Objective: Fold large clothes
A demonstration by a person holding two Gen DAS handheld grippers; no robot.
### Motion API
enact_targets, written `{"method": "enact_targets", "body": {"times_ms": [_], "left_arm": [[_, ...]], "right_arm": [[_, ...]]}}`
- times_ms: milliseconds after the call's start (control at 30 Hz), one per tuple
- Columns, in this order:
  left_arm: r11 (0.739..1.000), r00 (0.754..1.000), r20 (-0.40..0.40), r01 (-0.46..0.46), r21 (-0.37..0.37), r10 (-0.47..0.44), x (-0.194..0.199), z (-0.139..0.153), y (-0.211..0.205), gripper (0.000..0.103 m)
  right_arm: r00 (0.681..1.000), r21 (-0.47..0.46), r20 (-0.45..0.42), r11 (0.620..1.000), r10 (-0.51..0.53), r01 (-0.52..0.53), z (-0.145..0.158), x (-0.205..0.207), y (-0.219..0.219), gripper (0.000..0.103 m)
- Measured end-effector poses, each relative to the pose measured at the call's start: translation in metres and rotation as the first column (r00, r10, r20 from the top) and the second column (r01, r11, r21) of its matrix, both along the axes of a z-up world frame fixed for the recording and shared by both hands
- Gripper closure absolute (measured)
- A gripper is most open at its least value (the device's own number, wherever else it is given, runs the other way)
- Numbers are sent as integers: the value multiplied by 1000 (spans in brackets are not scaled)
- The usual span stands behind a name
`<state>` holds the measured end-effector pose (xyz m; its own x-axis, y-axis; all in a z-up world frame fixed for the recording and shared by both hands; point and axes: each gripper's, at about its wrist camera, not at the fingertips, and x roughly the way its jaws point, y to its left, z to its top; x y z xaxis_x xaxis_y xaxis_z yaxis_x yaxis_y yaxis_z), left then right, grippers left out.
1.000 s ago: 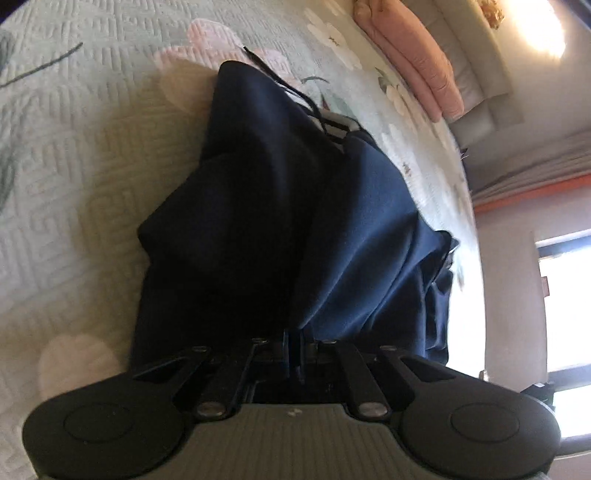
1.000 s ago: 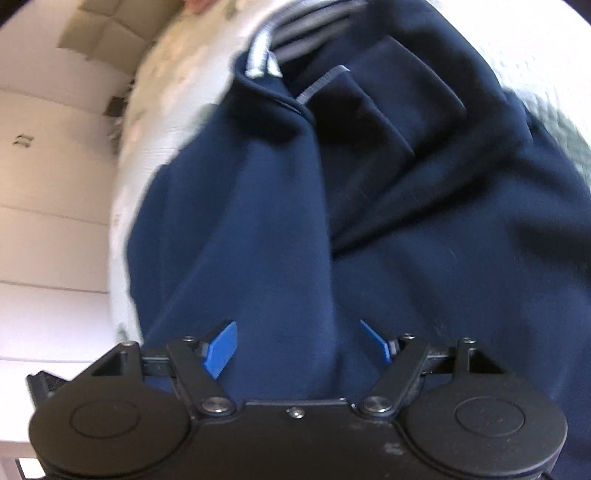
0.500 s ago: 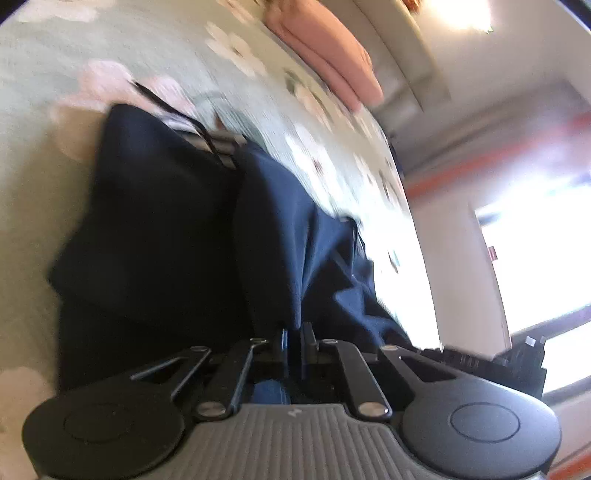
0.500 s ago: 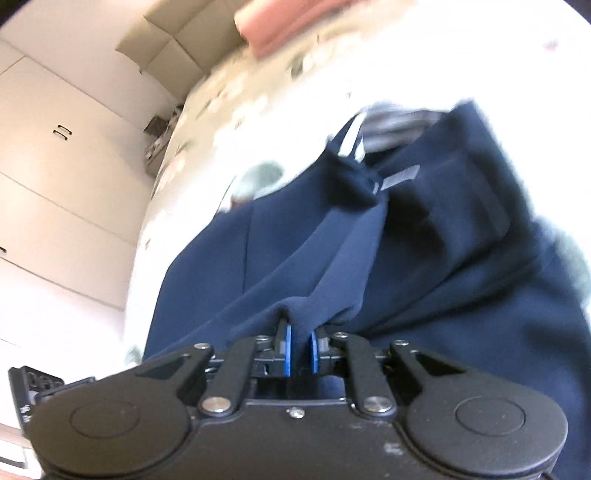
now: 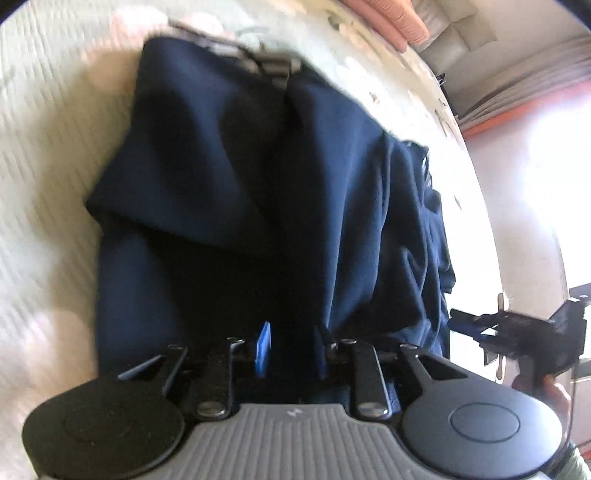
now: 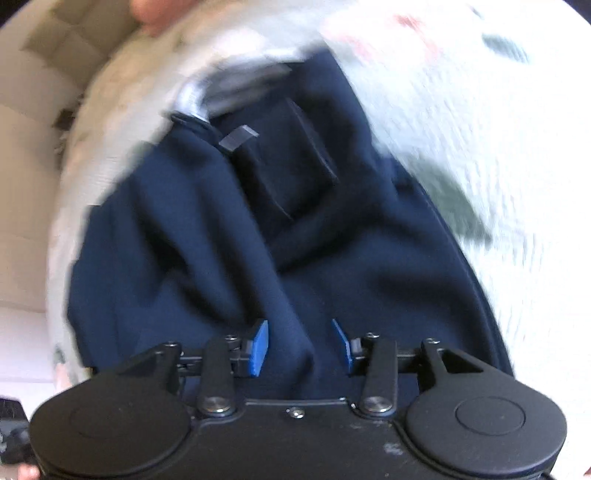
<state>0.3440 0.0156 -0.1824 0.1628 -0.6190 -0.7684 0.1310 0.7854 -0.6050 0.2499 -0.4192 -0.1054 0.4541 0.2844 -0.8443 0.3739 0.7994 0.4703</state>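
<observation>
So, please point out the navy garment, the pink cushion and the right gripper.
navy garment [image 5: 229, 155]: left wrist view, folded upper panel.
pink cushion [image 5: 391, 18]: left wrist view, its ribbed side.
right gripper [image 6: 300, 345]: right wrist view, between blue pads.

A dark navy garment is seen lying bunched in loose folds on a pale quilted bed cover, with a grey striped band at its far end and a small grey tag beside it.

Both tools, left and right, just opening, angled downward
</observation>
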Motion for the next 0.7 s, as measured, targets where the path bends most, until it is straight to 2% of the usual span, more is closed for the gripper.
{"method": "enact_targets", "body": {"times_ms": [100, 200, 300, 367, 433, 467, 533, 600, 700], "left_arm": [[996, 998, 64, -3, -85, 8, 7, 24, -6, 76], [984, 992, 125, 36, -174, -14, 17, 33, -40, 76], [969, 997, 49, 69, -237, -59, 16, 8, -87, 78], [982, 996, 0, 93, -167, -94, 6, -17, -104, 80], [991, 995, -22, 94, -100, -97, -8, -36, -106, 79], [991, 995, -40, 85, -102, -89, -14, -44, -102, 78], [987, 996, -68, 53, -152, -63, -22, -51, -89, 78], [985, 996, -61, 61, -162, -72, -25, -51, -81, 77], [985, 995, -24, 98, -141, -102, -30, -43, -79, 74]], "right_arm": [[990, -1, 98, 995, 103, -104, 19, 17, 24, 51], [975, -65, 108, 980, 194, -188, 10, 31, 56, 52], [966, -50, 118, 973, 228, -224, -9, 33, 77, 52], [964, -42, 100, 969, 245, -242, -22, 34, 90, 52], [960, -103, 25, 956, 278, -274, -39, 30, 98, 53], [954, -119, 9, 948, 299, -296, -43, 23, 99, 56], [938, -175, 23, 926, 345, -336, -41, 3, 98, 57], [928, -231, 16, 904, 373, -360, -37, -15, 96, 57], [932, -221, 12, 910, 362, -350, -36, -36, 88, 53]]}}
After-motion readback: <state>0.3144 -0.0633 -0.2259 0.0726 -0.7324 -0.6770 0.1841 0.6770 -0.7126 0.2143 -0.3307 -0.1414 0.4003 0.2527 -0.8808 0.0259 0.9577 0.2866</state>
